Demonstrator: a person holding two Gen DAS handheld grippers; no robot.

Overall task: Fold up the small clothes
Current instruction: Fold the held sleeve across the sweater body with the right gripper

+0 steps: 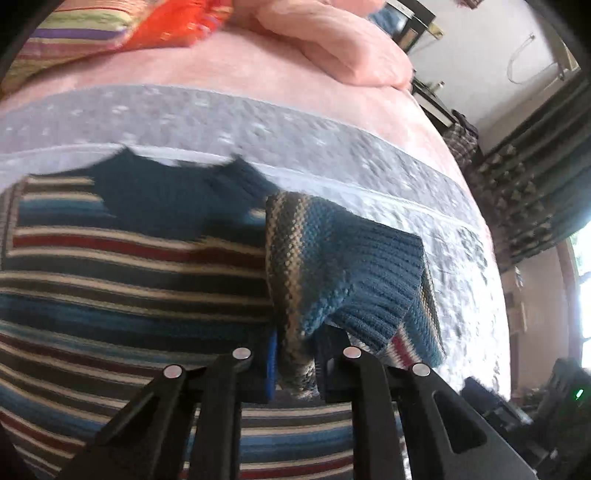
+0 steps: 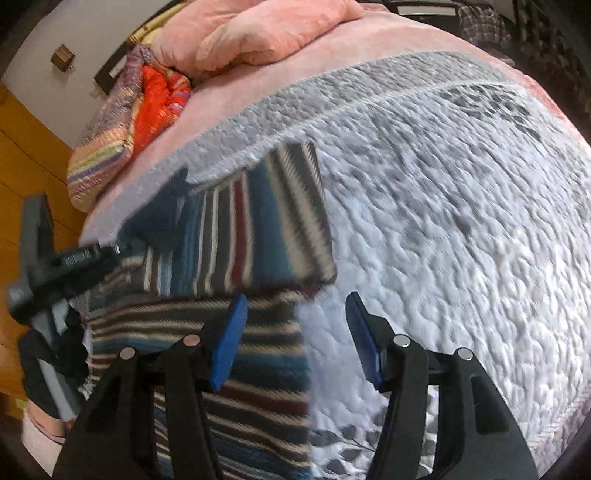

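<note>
In the left wrist view, the left gripper (image 1: pixel 295 369) is clamped on the sleeve (image 1: pixel 343 273) of a striped knit sweater (image 1: pixel 129 280). A bunch of the knit is squeezed between the two fingers, and the ribbed blue cuff (image 1: pixel 380 280) flops over to the right of them. The sleeve is held lifted and drawn in over the sweater's body, which I judge to be the sleeve fold in hand: pinching near the cuff lets the whole sleeve be carried across. The body lies flat on the grey-white quilt (image 1: pixel 424 206), collar at the far end, so it stays spread while the sleeve moves. Beyond the quilt lie a pink blanket (image 1: pixel 258 70) and a bright striped pillow (image 1: pixel 74 33).

In the right wrist view, the right gripper (image 2: pixel 295 339) hangs with its blue-padded fingers (image 2: pixel 229 339) well apart and nothing between them. It sits above the right edge of the sweater (image 2: pixel 258 369), one finger over the knit and the other over bare quilt (image 2: pixel 461 221). That placement suggests it is ready either to press the body down or to take that edge. Farther off, a folded part of the sweater (image 2: pixel 280 214) lies across the body. At the far left the other gripper's dark frame (image 2: pixel 66 266) shows, blurred, at the sweater's left side.
</note>
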